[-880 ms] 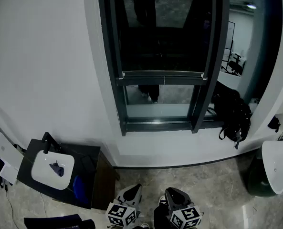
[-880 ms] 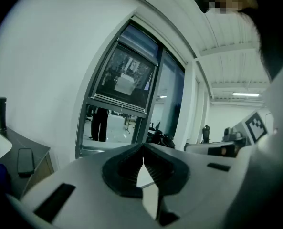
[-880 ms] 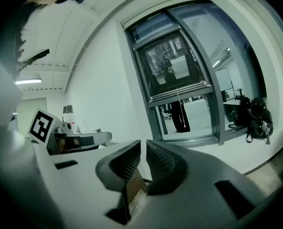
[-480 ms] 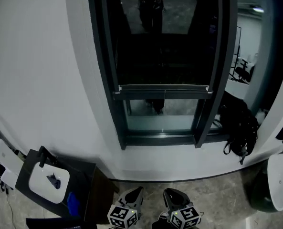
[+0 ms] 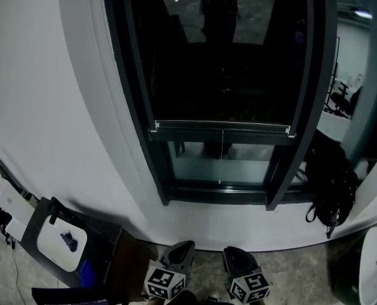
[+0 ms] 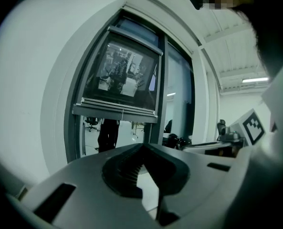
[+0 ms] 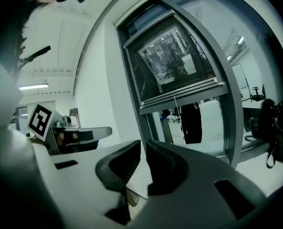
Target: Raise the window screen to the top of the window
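White wall [image 5: 42,107] on the left, dark-framed window [image 5: 128,88] dead ahead, and the window screen [image 5: 221,75] sits low, its bottom rail [image 5: 221,131] hanging not far above the sill with a thin cord [image 5: 222,146] dangling at mid-rail. Judging by that, the lift hasn't begun; this is the approach. Left tool [image 5: 183,250] has its tips pressed together on nothing; right tool [image 5: 234,254] shows only a slit between its jaws, equally empty. Both are held low, well short of the rail. Next up, I'd say: reach in, open, catch rail or cord, drive it upward. Down left, a white basin [image 5: 54,256] holds one small dark item [image 5: 67,238], unidentifiable.
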